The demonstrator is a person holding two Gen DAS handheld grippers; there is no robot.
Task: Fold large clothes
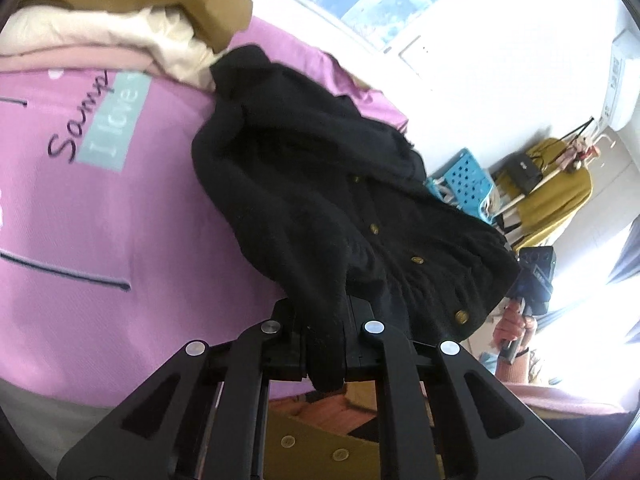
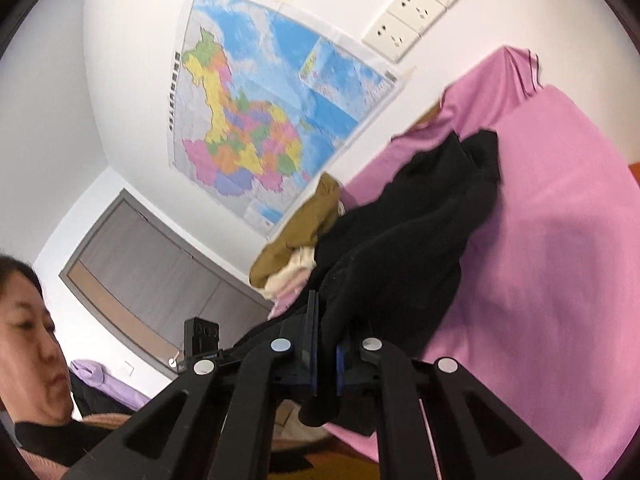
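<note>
Fabric of a black buttoned cardigan (image 1: pixel 320 200) was pinched in both tools: the left gripper (image 1: pixel 326 344) clenched one edge, the right gripper (image 2: pixel 326 354) gripped another. The garment hung partly raised over a pink sheet (image 1: pixel 100 220), beside a pile of tan and cream clothes (image 1: pixel 140 20).

Clearance around the pink sheet (image 1: pixel 120 220)
Open sheet lies bare beside the black cardigan (image 1: pixel 320 184); piled clothes (image 1: pixel 120 32) block its far end by the wall (image 2: pixel 132 80).
</note>
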